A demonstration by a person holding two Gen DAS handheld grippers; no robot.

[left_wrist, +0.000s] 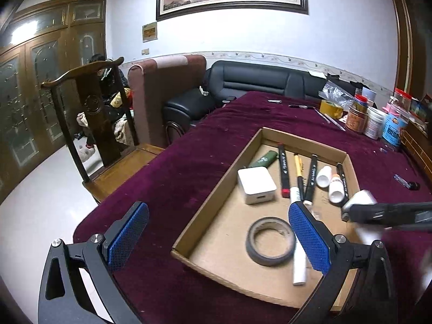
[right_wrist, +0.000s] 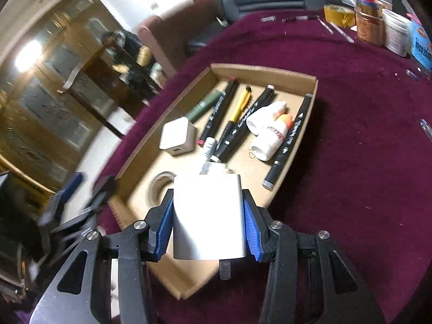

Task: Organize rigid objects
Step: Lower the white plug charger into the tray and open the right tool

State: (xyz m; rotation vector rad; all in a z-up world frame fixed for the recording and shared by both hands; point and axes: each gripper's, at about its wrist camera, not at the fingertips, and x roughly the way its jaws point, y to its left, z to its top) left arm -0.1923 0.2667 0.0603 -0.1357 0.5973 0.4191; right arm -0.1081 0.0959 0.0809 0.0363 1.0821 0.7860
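Right gripper (right_wrist: pixel 208 221) clamps a white block-shaped charger (right_wrist: pixel 208 216) above the near end of the cardboard tray (right_wrist: pixel 294 77); left gripper (left_wrist: pixel 216 232) hangs wide apart, holding nothing.

The charger sits squeezed between the right gripper's blue pads, a metal prong showing under it, over the tray's near edge, where a grey tape roll (left_wrist: pixel 270 240) and a white marker (left_wrist: pixel 298 253) lie on the tray floor. Further in, near the tray's left wall, is a white cube adapter (right_wrist: pixel 178 136) with a green lighter (right_wrist: pixel 206 105) behind it. Black markers (right_wrist: pixel 220 112), a yellow pen (right_wrist: pixel 240 105) and two white bottles (right_wrist: pixel 270 131) lie in a row toward the far and right walls. The tray rests on the maroon-clothed table (right_wrist: pixel 351 135); jars (left_wrist: pixel 378 121) and a yellow tape roll (left_wrist: pixel 331 108) stand at its far right corner.
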